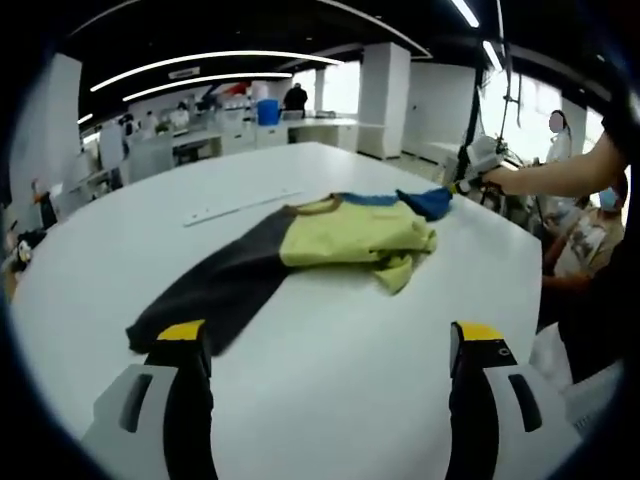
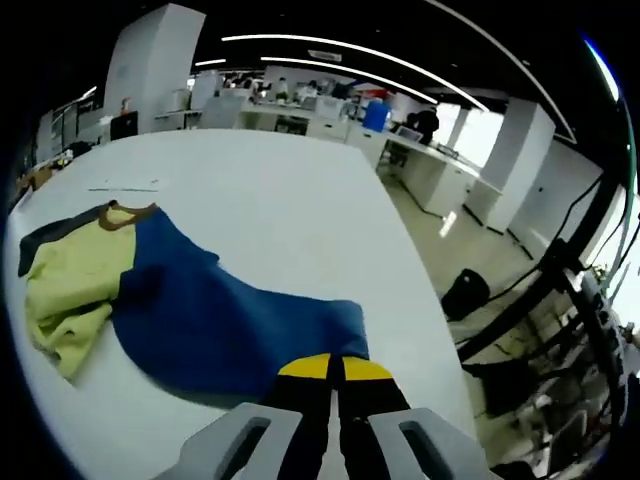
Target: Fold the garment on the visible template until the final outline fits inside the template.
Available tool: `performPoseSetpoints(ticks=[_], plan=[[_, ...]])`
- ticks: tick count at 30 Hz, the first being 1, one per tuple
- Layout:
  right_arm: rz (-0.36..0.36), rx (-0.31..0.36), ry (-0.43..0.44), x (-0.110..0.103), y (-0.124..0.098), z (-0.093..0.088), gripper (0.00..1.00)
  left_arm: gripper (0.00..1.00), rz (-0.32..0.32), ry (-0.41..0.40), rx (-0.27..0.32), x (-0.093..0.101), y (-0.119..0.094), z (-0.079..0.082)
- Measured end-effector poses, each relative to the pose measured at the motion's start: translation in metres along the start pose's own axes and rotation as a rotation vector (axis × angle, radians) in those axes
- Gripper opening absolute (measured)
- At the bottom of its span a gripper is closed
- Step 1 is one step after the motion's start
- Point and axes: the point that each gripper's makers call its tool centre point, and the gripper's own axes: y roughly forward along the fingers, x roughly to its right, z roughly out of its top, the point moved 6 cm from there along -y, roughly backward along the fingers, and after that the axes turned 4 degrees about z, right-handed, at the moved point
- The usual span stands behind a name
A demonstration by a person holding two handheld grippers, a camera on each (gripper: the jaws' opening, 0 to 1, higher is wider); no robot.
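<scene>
L gripper [image 1: 330, 345] hangs w/ jaws spread wide, nothing in them, near the garment [image 1: 300, 250] on the white table [image 1: 330, 400]. R gripper [image 2: 334, 368] jaws pressed together, prob. pinching the garment's blue edge.

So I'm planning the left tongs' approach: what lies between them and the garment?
In the left gripper view, only bare white table separates the open left tongs from the garment.

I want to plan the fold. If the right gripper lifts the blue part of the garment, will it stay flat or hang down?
Probably hang: the garment lies limp and wrinkled on the table. It looks thin, so likely light. The right gripper appears shut on its blue edge.
</scene>
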Motion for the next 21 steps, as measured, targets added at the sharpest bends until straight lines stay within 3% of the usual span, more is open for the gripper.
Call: performPoseSetpoints(ticks=[7, 21], plan=[[-0.088, -0.032, 0.068, 0.013, -0.014, -0.016, 0.00, 0.96, 0.001, 0.010, 0.001, -0.001, -0.003, -0.001], [-0.166, -0.081, 0.098, 0.017, -0.031, -0.038, 0.00, 0.97, -0.002, 0.020, 0.018, 0.001, -0.004, 0.000]])
